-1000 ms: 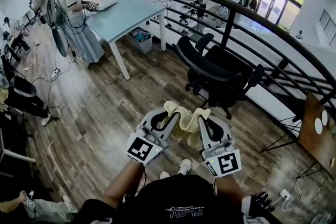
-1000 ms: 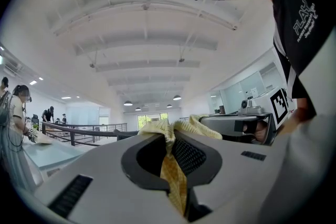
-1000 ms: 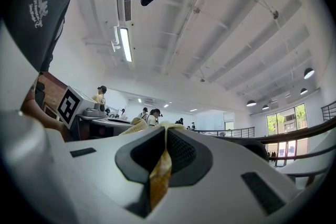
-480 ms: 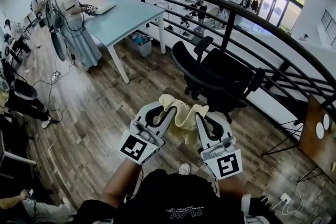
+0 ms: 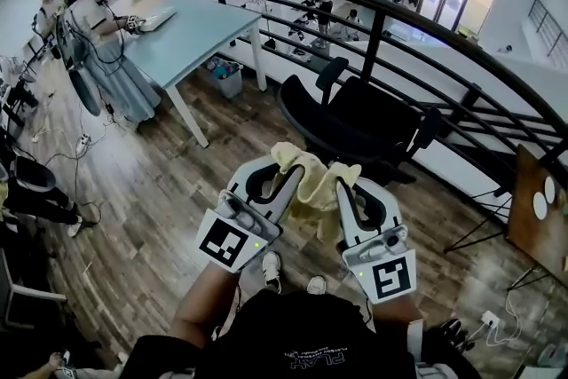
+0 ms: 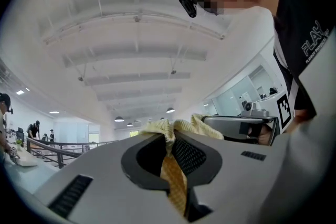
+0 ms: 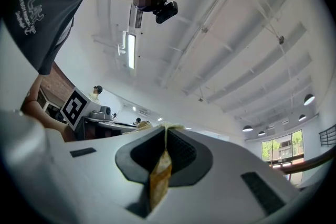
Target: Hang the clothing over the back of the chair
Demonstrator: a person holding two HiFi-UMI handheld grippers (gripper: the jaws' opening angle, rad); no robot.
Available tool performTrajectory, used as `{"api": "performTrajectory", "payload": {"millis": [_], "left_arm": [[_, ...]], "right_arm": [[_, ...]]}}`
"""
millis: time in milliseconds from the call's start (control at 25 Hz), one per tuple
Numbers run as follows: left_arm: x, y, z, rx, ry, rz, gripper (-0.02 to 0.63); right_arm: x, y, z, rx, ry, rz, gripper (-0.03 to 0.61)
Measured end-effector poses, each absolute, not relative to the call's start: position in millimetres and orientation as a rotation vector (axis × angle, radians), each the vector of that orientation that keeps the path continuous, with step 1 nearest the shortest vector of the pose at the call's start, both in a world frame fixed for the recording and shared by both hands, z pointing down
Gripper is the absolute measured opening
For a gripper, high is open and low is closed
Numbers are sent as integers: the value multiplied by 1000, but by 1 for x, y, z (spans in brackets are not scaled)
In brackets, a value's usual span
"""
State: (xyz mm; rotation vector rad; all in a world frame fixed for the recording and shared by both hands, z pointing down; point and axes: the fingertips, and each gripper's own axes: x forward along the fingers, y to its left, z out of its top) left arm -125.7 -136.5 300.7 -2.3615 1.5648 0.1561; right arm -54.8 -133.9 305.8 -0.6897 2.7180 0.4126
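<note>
- The left claw (image 6: 171,136) is pinching a fold of pale yellow clothing (image 5: 311,182), its jaws closed narrowly on the knit fabric.
- The right claw (image 7: 165,131) is gripping another edge of the same garment, with a thin strip of cloth showing between its closed jaws.
- The garment is bunching up between the two claws, held in the air in front of the person and clear of the wooden floor (image 5: 169,191).
- A black office chair (image 5: 355,124) is standing just beyond the claws, near a dark railing (image 5: 382,22), and the garment is not touching it.
- Farther left, a person (image 5: 98,40) is standing at a pale blue tabletop (image 5: 191,27).
</note>
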Motion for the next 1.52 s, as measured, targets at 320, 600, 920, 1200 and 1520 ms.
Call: {"api": "performTrajectory", "payload": {"millis": [320, 600, 920, 1200, 1520], "left_arm": [[-143, -176, 290, -2426, 1441, 193, 37], [-159, -206, 288, -2472, 1357, 187, 37], [-170, -225, 271, -2505, 1226, 200, 37], [-178, -250, 256, -2514, 1107, 224, 37], [-179, -272, 256, -2465, 1055, 79, 37]], "right_arm": [[-63, -172, 290, -856, 2663, 469, 25], [-68, -194, 286, -985, 2641, 579, 25], [-75, -209, 272, -1144, 2566, 691, 25], [-82, -226, 256, -1298, 2512, 760, 25], [-94, -241, 254, -1411, 2521, 1003, 25]]}}
